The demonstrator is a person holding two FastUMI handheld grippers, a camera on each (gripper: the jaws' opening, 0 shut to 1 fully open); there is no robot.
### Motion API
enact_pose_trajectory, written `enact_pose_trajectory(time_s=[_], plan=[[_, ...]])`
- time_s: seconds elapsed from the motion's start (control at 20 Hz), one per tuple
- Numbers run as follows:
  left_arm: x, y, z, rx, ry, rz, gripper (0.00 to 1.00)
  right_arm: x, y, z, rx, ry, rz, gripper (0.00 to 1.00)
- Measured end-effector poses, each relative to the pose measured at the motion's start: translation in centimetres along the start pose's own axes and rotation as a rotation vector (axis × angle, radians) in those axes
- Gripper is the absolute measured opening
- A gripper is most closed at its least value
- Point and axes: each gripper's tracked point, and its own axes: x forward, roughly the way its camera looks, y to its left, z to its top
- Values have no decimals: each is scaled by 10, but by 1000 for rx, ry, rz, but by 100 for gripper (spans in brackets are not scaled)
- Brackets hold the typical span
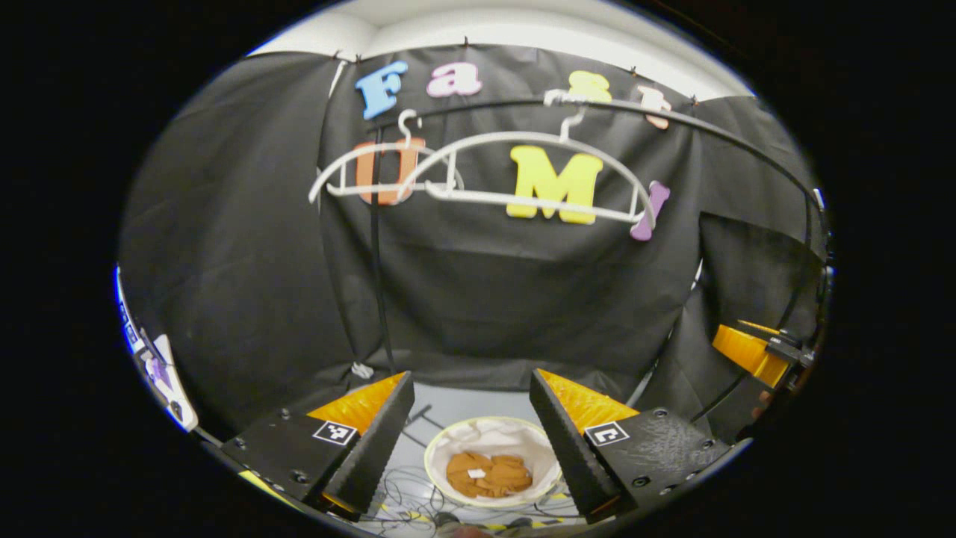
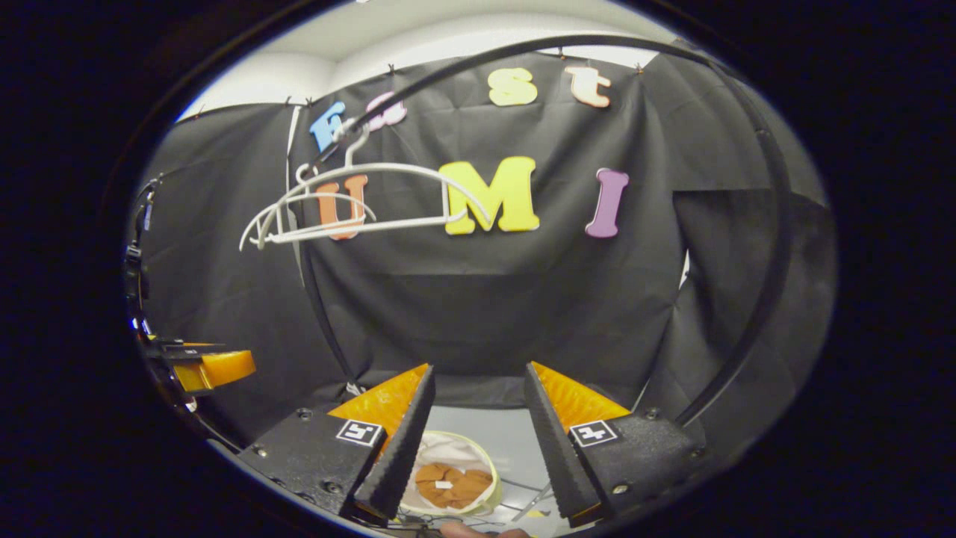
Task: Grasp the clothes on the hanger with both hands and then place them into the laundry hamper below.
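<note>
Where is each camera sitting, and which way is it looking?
Left gripper view: rides on the left gripper, looking forward between its open fingers at two bare white hangers on a black rail, with the hamper holding brown clothes below; the right gripper shows at the right edge.
Right gripper view: rides on the right gripper, facing the same wall; the left gripper shows at the left edge.
Both share the hangers, hamper and clothes.
</note>
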Motion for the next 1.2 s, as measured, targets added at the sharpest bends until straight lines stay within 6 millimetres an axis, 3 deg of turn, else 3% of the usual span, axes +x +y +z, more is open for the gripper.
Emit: enact_pose_trajectory(time_s=[0.05, 0.1, 0.25, 0.4, 0.5, 0.65, 0.9, 1.0, 1.2], plan=[[-11, -1, 18, 4, -60, 7, 88, -7, -2, 4, 3, -44, 6, 80], [-24, -5, 36, 6, -124, 14, 100, -16, -4, 19, 4, -95, 14, 78], [-68, -9, 88, 8, -313, 25, 100, -49, -9, 60, -19, -240, 28, 94], [-104, -13, 114, 44, -440, 0, 100, -85, -5, 91, -17, -364, 34, 93], [-126, -12, 124, 76, -512, -23, 100, -110, -3, 98, -12, -420, 17, 94], [-151, 3, 123, 127, -545, -39, 100, -138, 5, 91, -21, -470, -25, 94], [-185, 37, 100, 126, -526, -71, 100, -178, 29, 75, -40, -492, -78, 94], [-196, 48, 93, 109, -532, -94, 100, -192, 35, 61, -47, -485, -117, 94], [-215, 69, 79, 82, -499, -117, 100, -224, 46, 54, -46, -473, -154, 95]])
